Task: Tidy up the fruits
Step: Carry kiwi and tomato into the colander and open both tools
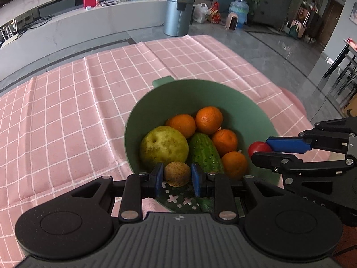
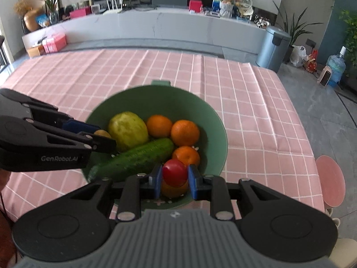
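Note:
A green bowl (image 1: 156,102) (image 2: 207,109) on the pink checked tablecloth holds a yellow-green pear (image 1: 164,147) (image 2: 127,129), a cucumber (image 1: 204,151) (image 2: 138,158) and several oranges (image 1: 208,119) (image 2: 184,132). My left gripper (image 1: 177,175) (image 2: 101,134) is shut on a small brown kiwi (image 1: 177,173) (image 2: 102,133) over the bowl's near-left rim. My right gripper (image 2: 174,177) (image 1: 262,150) is shut on a red tomato (image 2: 175,172) (image 1: 258,148) over the bowl's near-right side.
The pink checked tablecloth (image 1: 67,111) (image 2: 256,111) covers the table around the bowl. A pink round stool (image 2: 330,181) stands by the table's right edge. A grey bin (image 1: 178,15) (image 2: 272,47) stands on the floor beyond the table.

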